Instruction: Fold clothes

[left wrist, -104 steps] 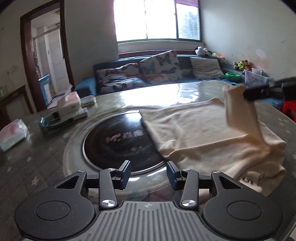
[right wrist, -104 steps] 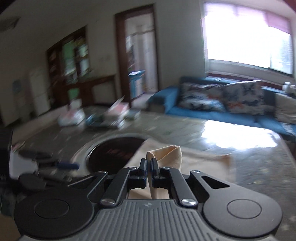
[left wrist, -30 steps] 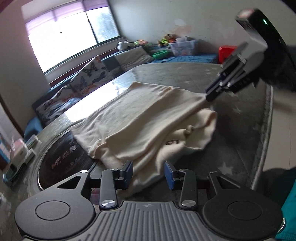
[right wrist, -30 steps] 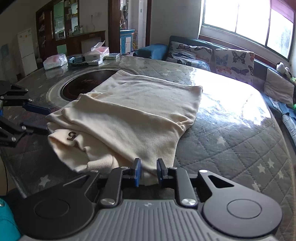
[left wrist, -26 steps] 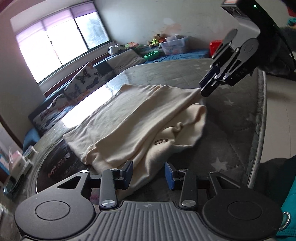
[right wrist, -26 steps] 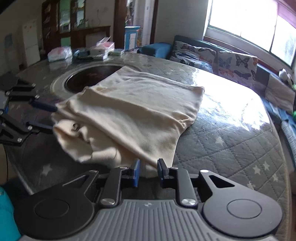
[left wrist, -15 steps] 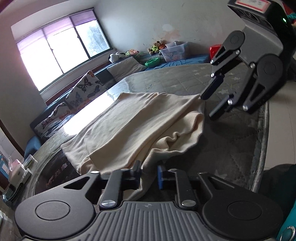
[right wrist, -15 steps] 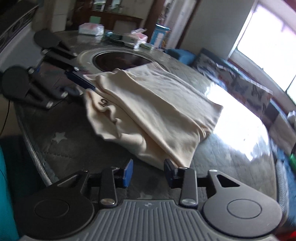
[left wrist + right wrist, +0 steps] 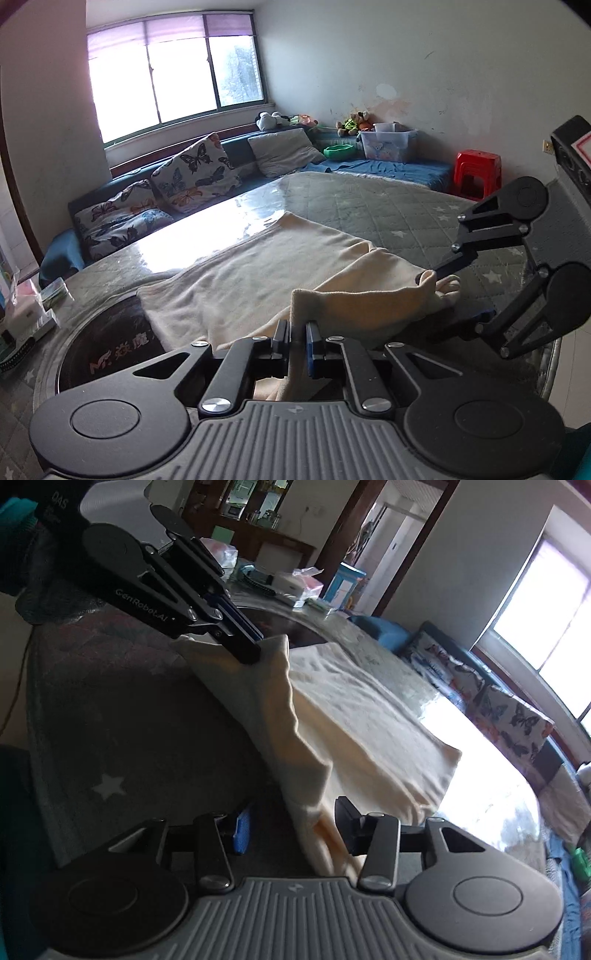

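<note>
Now cream garment (image 9: 258,273), rumpled, pinched in left claw (image 9: 297,334); right claw (image 9: 291,825) opening around its edge.

Both grippers were matte black linkages with silver screws and blue finger pads (image 9: 242,829); one arm read "GenRobot.AI" in white.

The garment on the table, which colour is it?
The garment is plain cream, a pale yellowish white. The left wrist view shows it best.
</note>
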Tool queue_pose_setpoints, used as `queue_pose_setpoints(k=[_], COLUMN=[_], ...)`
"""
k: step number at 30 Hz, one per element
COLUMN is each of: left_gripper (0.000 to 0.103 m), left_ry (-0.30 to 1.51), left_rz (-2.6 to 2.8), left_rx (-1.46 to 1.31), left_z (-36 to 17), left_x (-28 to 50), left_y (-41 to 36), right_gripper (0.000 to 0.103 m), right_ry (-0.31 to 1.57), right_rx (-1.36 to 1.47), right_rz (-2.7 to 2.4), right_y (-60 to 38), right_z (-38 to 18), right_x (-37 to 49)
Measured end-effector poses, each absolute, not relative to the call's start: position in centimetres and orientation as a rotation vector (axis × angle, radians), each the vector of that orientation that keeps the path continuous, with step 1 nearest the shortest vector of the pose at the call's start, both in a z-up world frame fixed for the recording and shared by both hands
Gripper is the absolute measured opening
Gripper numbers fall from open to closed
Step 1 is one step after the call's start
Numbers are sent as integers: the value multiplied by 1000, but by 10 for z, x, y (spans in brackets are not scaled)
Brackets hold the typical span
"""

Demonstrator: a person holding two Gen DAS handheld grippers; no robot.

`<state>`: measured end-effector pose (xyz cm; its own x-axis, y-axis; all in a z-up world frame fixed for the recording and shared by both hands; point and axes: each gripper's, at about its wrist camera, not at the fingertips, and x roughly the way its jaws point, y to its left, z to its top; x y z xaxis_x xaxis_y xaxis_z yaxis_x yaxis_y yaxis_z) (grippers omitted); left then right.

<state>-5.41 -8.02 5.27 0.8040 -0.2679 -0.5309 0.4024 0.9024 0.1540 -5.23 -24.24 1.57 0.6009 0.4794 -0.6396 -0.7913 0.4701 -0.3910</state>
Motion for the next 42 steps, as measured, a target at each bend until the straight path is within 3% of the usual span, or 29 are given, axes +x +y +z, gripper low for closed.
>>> queue_pose_setpoints(k=[2, 4, 7, 11, 20, 26, 29, 31, 33, 42], left_gripper=[10, 10, 14, 16, 36, 37, 34, 12, 6, 5], left_ry=[531, 544, 544, 551, 525, 515, 516, 519, 504, 447], left_rz=[-370, -375, -373, -351, -372, -364, -334, -321, -310, -294], left_rx=[269, 266, 286, 313, 457, 543, 546, 539, 524, 479], left_z=[51, 48, 43, 35, 20, 8, 6, 6, 10, 39], left_x=[-55, -59, -69, -82, -110, -111, -105, -102, -103, -126], left_y=[-80, -79, -77, -75, -84, -94, -92, -89, -86, -79], right_gripper=[39, 19, 13, 10, 10, 10, 9, 9, 8, 8], right_ry=[491, 526, 584, 615, 607, 596, 591, 588, 583, 531], right_rx=[-718, -681, -610, -528, -489, -485, -483, -481, -480, -480], right_rz=[805, 817, 831, 830, 813, 802, 796, 793, 790, 822], right_y=[-240, -239, -240, -242, -242, -241, -240, -240, -239, -247], right_z=[15, 16, 21, 32, 42, 44, 45, 46, 46, 58], right_x=[-46, -37, -24, -13, -7, -8, -9, -9, -10, -31])
